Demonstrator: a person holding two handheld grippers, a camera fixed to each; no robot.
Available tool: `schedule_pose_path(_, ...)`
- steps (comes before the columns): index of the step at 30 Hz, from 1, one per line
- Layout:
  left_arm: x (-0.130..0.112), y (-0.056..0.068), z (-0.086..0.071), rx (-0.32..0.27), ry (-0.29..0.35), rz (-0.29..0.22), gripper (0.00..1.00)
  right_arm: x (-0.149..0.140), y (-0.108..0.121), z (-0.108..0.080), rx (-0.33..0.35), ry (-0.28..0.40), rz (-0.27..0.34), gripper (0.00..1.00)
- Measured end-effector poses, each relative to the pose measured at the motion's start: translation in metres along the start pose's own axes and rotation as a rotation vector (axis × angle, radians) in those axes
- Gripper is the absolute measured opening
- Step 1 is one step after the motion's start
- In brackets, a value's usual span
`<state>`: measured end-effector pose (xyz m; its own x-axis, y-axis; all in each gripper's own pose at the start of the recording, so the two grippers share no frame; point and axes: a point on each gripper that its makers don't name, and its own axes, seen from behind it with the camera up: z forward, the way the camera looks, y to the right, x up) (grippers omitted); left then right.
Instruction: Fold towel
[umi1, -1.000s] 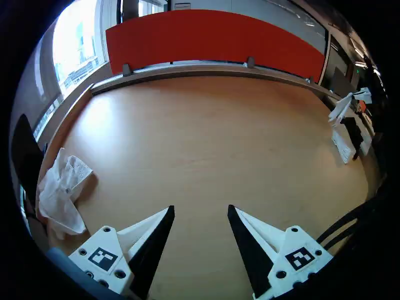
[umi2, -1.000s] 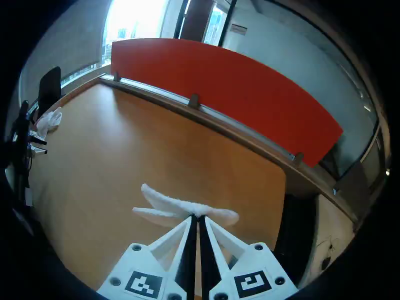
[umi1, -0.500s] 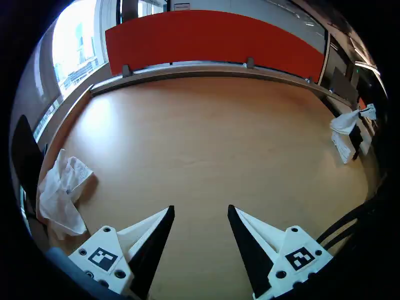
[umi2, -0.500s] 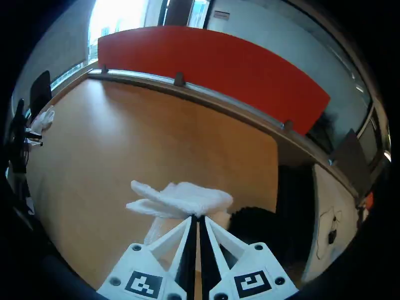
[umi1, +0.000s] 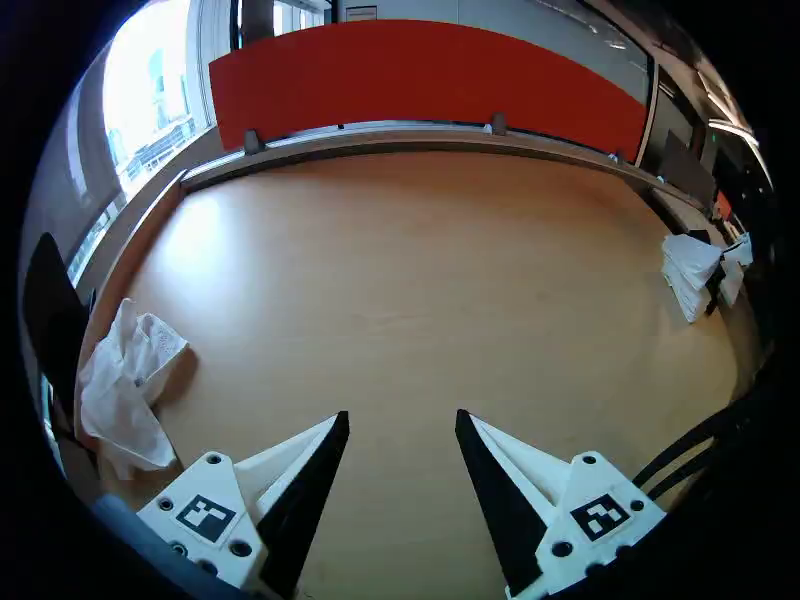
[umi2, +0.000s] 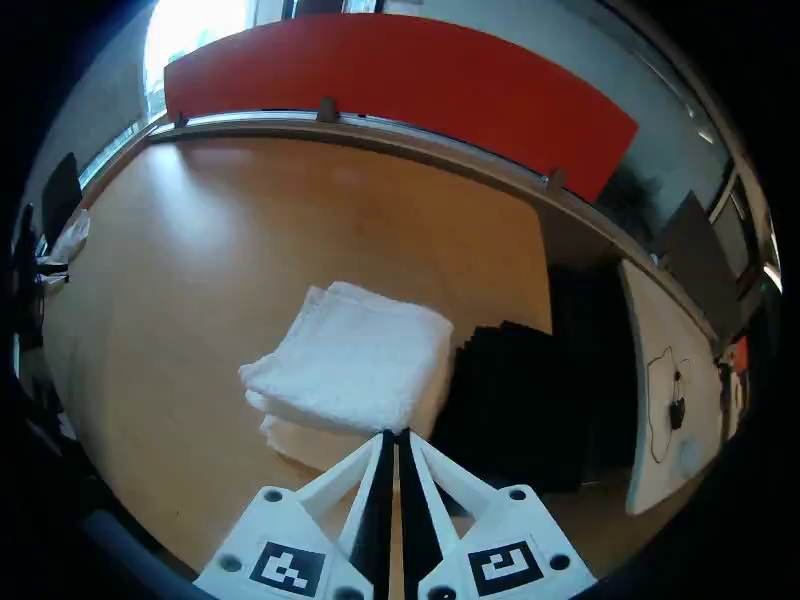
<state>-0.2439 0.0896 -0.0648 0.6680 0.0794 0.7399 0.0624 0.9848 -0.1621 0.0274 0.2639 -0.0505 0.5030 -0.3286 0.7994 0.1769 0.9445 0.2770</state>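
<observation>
Change: the folded towel (umi2: 355, 365), aloft half a second ago, now lies flat on a white stack (umi2: 300, 440).
Meaning: placement judged all but complete; release is due, and the crumpled towel (umi1: 125, 385) remains unfolded.
Right gripper (umi2: 391, 436): fingers closed to a slit, apparently pinching the towel's near edge.
Left gripper (umi1: 400, 418): fingers (umi1: 310, 470) wide apart, empty.
Edges: stack near the bench (umi1: 420, 260) right edge; crumpled towel at the left edge.
Open room: broad bare middle.
</observation>
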Motion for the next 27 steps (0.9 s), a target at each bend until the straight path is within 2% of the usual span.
schedule_pose_path(12, -0.003, -0.002, -0.002, 0.005, -0.002, -0.001, 0.78, -0.023, 0.005, 0.010, -0.020, -0.049, 0.023, 0.04)
schedule_pose_path(27, -0.001, -0.003, -0.002, 0.008, -0.002, 0.004, 0.78, -0.030, 0.013, 0.014, -0.050, -0.073, 0.028, 0.06)
